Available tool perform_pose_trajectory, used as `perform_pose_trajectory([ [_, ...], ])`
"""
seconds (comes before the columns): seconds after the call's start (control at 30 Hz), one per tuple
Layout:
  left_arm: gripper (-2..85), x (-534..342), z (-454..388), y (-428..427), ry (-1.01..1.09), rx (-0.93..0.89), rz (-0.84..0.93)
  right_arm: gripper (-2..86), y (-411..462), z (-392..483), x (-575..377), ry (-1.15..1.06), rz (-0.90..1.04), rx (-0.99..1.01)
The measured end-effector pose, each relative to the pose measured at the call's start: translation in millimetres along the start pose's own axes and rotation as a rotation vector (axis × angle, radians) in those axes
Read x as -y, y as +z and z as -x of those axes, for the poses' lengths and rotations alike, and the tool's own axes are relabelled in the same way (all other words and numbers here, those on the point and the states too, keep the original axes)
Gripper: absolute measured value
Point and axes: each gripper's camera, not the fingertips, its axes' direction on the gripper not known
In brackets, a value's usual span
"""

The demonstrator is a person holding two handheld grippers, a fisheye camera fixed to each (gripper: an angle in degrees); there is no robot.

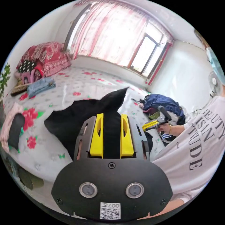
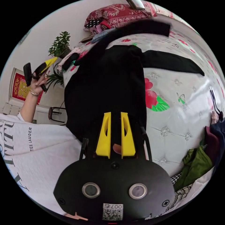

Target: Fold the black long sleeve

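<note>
The black long sleeve (image 1: 77, 114) lies spread on the flowered bed, one corner raised to a point. In the right gripper view it (image 2: 105, 82) runs from my jaws up across the bed, with one sleeve (image 2: 171, 63) stretched right and a blurred black strip (image 2: 150, 25) above. My right gripper (image 2: 115, 114) is shut on its near edge. The same gripper (image 1: 146, 126) shows in a hand at the bed's edge. My left gripper (image 1: 112, 116) has its jaws a narrow gap apart, with black cloth seen behind. It (image 2: 52, 60) is raised in a hand, apart from the garment.
The bed (image 1: 77, 82) carries red pillows (image 1: 44, 54), folded jeans (image 1: 41, 85) and a pile of dark clothes (image 1: 161, 103). Green clothes (image 2: 194, 164) lie at its near corner. A plant (image 2: 59, 43) and a stool (image 2: 55, 113) stand beside it. A person in a white T-shirt (image 1: 199, 145) stands close.
</note>
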Motion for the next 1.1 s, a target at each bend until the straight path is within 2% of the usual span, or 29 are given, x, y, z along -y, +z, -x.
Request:
perform_pose_trajectory([
  [0.13, 12.1, -20, -8, 41, -0.066, 0.173, 0.146, 5.9, -14, -23, 1, 0.022, -0.026, -0.050],
  [0.37, 12.7, 17, -4, 86, -0.098, 0.324, 0.182, 8.3, -45, -55, 71, -0.024, -0.115, -0.164],
  [0.5, 13.4, 39, -6, 131, -0.059, 0.418, 0.262, 9.0, -39, -74, 118, -0.019, -0.114, -0.203],
  [0.57, 12.4, 42, -5, 149, -0.074, 0.489, 0.315, 9.1, -26, -91, 147, 0.019, -0.070, -0.227],
  [0.63, 7.2, 42, -1, 163, -0.100, 0.583, 0.353, 9.1, -17, -113, 163, 0.113, -0.057, -0.234],
  [0.7, 5.8, 41, -3, 165, -0.091, 0.568, 0.340, 9.0, -11, -142, 172, 0.262, -0.064, -0.204],
  [0.8, 3.7, 40, -3, 162, -0.104, 0.553, 0.316, 8.4, 0, -184, 175, 0.472, -0.087, -0.019],
  [0.87, 1.2, 40, 0, 159, -0.134, 0.533, 0.294, 7.4, -3, -182, 174, 0.463, -0.126, -0.077],
  [1.0, -0.6, 41, 18, 153, -0.240, 0.460, 0.277, 3.0, -14, -175, 173, 0.367, -0.080, -0.113],
  [1.1, -0.6, 42, 25, 143, -0.306, 0.423, 0.247, 1.3, -45, -166, 159, 0.323, -0.179, -0.083],
])
